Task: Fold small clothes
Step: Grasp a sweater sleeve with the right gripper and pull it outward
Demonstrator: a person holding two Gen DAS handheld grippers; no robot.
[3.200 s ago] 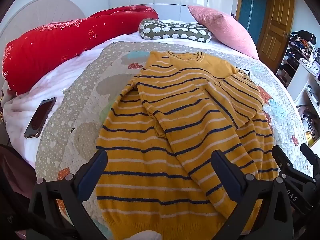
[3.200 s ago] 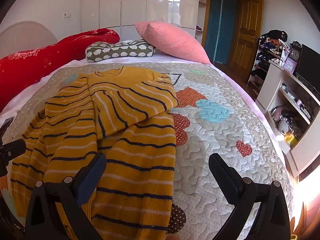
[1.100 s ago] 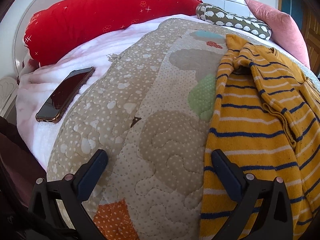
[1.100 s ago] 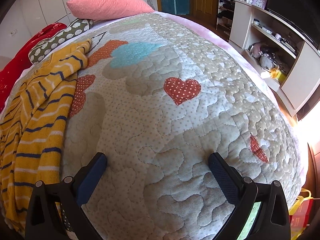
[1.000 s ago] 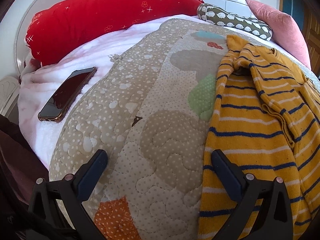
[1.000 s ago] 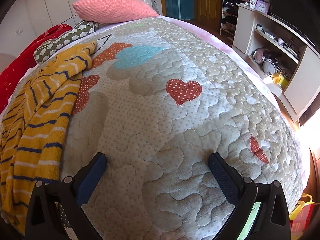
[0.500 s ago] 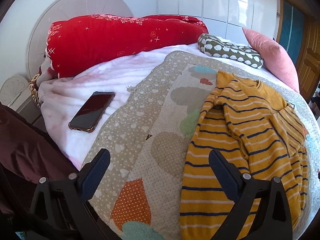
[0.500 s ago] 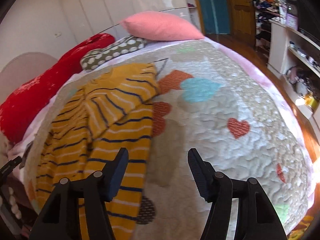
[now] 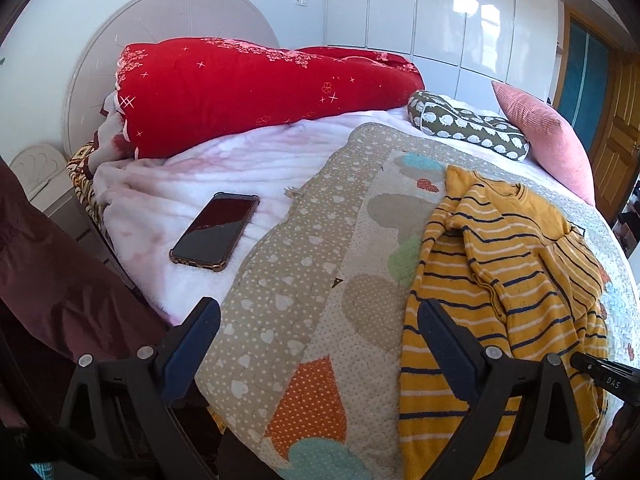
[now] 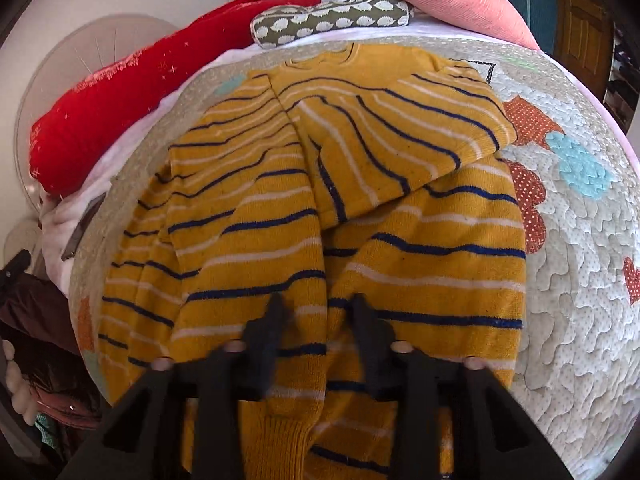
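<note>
1. The striped sweater [image 10: 352, 208] lies on the quilt [image 9: 288, 280] of the bed, neckline toward the pillows, with both sleeves already folded in across the chest. In the left wrist view it sits to the right of the left gripper [image 9: 316, 344], hem nearest the camera.

2. The left gripper hangs at the near left corner of the bed with its fingers spread wide and nothing between them; one finger tip is over bare quilt, the other close to the sweater's left edge near the hem.

3. The right gripper [image 10: 316, 312] is low over the lower middle of the sweater, fingers drawn narrow. A ridge of knit stands between them, but the blur there hides whether they are actually pinching it — I cannot tell.

4. The step in hand looks like taking the hem to fold the body up toward the neckline. To do it well, grip both layers of knit near the hem corners, not the middle, so the edge lifts straight.

5. The left gripper would need to move right onto the hem corner before any lift; a one-sided pull would likely skew the fold and drag the tucked sleeves loose.

6. Keep the lift low and lay the hem down square to the shoulders. The phone [image 9: 216, 232] on the white blanket is well apart and no obstacle.
</note>
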